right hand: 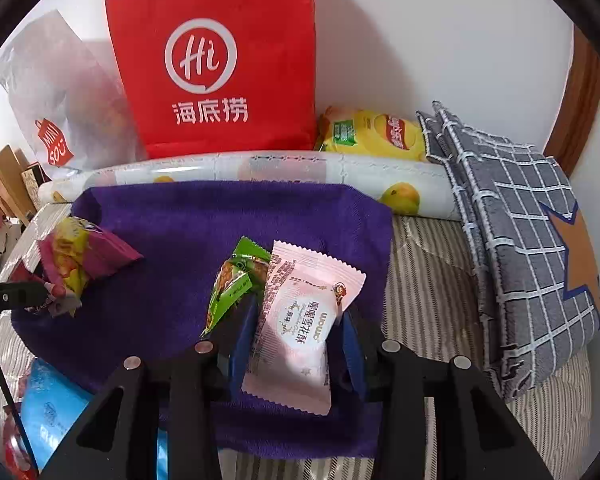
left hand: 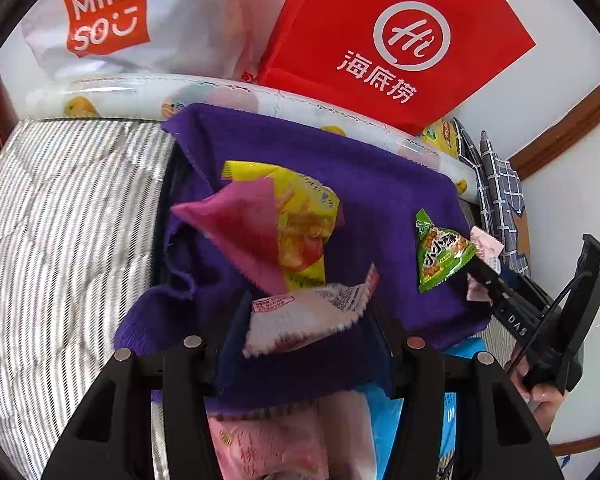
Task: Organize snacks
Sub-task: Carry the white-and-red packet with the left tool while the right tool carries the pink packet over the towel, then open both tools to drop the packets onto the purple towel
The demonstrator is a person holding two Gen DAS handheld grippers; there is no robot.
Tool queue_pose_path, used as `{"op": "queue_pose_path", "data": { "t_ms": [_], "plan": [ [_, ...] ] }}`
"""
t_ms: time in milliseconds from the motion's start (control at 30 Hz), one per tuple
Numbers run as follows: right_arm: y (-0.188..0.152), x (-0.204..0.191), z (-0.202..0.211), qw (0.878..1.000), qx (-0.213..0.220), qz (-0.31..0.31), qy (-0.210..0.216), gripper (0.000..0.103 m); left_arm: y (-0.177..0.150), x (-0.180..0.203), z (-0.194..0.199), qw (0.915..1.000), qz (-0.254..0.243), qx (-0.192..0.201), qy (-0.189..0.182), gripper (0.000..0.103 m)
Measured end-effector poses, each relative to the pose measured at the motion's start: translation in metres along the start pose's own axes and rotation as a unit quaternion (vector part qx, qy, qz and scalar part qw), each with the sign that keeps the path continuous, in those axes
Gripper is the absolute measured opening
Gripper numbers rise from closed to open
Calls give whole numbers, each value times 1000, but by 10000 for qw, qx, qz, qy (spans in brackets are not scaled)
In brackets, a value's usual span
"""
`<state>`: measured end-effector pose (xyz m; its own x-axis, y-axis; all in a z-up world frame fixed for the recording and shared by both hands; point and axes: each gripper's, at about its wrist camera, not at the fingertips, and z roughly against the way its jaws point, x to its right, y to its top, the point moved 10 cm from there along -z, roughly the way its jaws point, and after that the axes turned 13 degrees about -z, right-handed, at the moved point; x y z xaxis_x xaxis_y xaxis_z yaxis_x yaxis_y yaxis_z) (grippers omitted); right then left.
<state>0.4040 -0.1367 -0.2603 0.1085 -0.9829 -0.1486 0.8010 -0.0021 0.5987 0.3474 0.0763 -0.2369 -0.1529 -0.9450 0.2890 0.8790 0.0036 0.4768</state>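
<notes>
A purple cloth [left hand: 380, 184] [right hand: 220, 220] lies on a striped bed. My left gripper [left hand: 306, 320] is shut on a white-and-pink snack packet [left hand: 300, 320], held over the cloth. Beyond it lie a yellow packet [left hand: 304, 224] and a magenta packet [left hand: 240, 220], which also show in the right wrist view [right hand: 80, 256]. My right gripper [right hand: 296, 336] is shut on a pale pink snack packet [right hand: 300, 328]. A small green packet [right hand: 236, 280] [left hand: 440, 252] lies on the cloth just left of it.
A red paper bag [right hand: 220, 60] and a white Miniso bag [right hand: 60, 92] stand against the wall behind a fruit-print roll [right hand: 260, 172]. A yellow chips bag [right hand: 372, 132] and a checked grey pillow [right hand: 520, 220] are at the right. A blue packet [right hand: 52, 412] lies near left.
</notes>
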Motion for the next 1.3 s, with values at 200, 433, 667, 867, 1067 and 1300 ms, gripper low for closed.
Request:
{"op": "queue_pose_path", "data": {
  "t_ms": [200, 433, 667, 867, 1067, 1300],
  "plan": [
    [-1, -2, -11, 9999, -94, -34, 58, 39, 8, 1, -11, 10000, -17, 28, -18, 52],
    [1, -2, -12, 9999, -74, -70, 138, 41, 11, 0, -18, 10000, 37, 24, -11, 54],
    [2, -4, -6, 9999, -13, -4, 117, 44, 13, -4, -5, 9996, -57, 141, 229, 70],
    [6, -5, 19, 9996, 235, -5, 138, 57, 5, -6, 12, 9993, -27, 185, 325, 71],
    [4, -5, 53, 9988, 486, -7, 54, 60, -6, 0, 32, 9980, -116, 307, 533, 71],
    [-6, -2, 97, 9972, 720, -217, 36, 63, -25, 17, 59, 9952, -365, 419, 805, 71]
  ]
}}
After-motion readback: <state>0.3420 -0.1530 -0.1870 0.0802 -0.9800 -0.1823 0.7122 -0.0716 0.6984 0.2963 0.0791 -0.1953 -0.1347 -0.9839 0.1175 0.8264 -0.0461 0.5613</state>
